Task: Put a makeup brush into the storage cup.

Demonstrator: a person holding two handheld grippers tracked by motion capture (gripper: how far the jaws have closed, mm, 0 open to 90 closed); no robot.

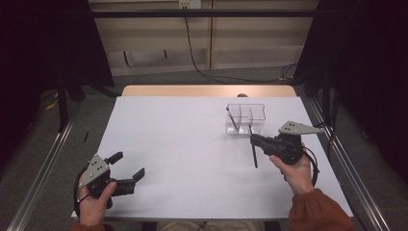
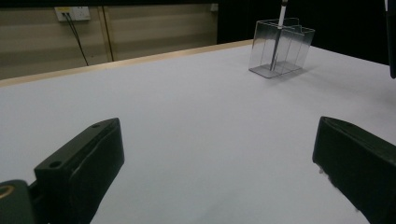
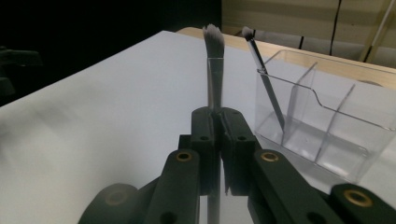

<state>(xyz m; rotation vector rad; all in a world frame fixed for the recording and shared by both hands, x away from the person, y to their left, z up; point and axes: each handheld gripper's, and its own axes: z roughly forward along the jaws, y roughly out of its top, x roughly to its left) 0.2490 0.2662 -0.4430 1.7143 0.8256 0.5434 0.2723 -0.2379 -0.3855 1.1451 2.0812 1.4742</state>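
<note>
Right gripper (image 1: 252,138) has its jaws clamped on a makeup brush (image 3: 214,70), held just beside the clear organizer (image 1: 246,119). Left gripper (image 1: 129,167) rests low at the worktop's (image 1: 183,144) near-left corner, jaws wide apart.

**White table in a dim, curtained work bay**

A white-topped table (image 1: 192,144) with a pale wooden far edge (image 1: 207,90) stands on grey carpeted floor (image 1: 96,103). Behind it runs a beige panelled wall (image 1: 159,43), where a black cable (image 1: 192,53) drops from a wall socket (image 1: 189,4) to the floor. Black curtains (image 1: 43,48) close off both sides. Metal rails (image 1: 43,159) flank the table. Lighting is subdued.
</note>
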